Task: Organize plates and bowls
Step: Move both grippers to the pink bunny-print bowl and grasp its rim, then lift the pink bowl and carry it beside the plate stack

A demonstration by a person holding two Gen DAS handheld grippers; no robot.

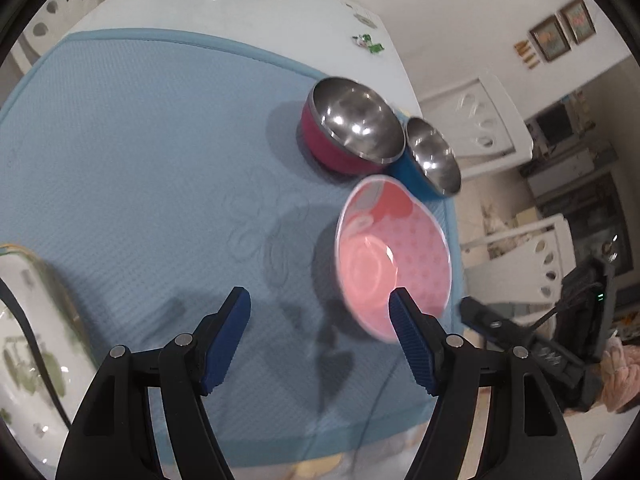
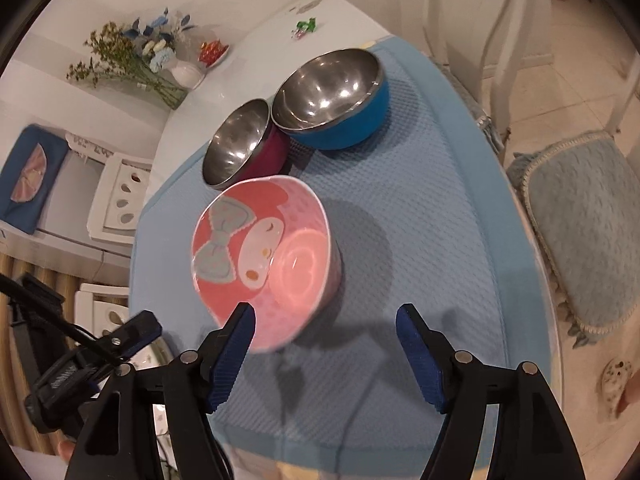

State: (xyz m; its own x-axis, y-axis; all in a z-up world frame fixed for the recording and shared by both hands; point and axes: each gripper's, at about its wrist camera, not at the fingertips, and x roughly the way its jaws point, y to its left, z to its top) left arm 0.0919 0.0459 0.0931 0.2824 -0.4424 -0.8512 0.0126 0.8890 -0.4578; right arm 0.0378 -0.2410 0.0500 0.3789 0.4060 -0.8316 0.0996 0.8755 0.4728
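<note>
A pink cartoon-print bowl [image 1: 394, 256] [image 2: 264, 256] stands on the blue mat [image 1: 140, 168] [image 2: 420, 208]. Behind it a steel bowl with a magenta outside [image 1: 352, 128] [image 2: 240, 144] touches a steel bowl with a blue outside [image 1: 432, 156] [image 2: 332, 96]. My left gripper [image 1: 320, 292] is open over bare mat, its right fingertip in front of the pink bowl's near rim. My right gripper [image 2: 326, 309] is open too, its left fingertip overlapping that rim; nothing lies between its pads. A white plate with green print [image 1: 32, 340] sits at the far left.
The mat covers the near part of a white table [image 1: 240, 4] [image 2: 224, 92]. A vase of dried flowers [image 2: 152, 60] and a small red dish [image 2: 214, 51] stand at the table's far end. White chairs [image 1: 476, 120] and a cushioned seat [image 2: 580, 220] flank the table.
</note>
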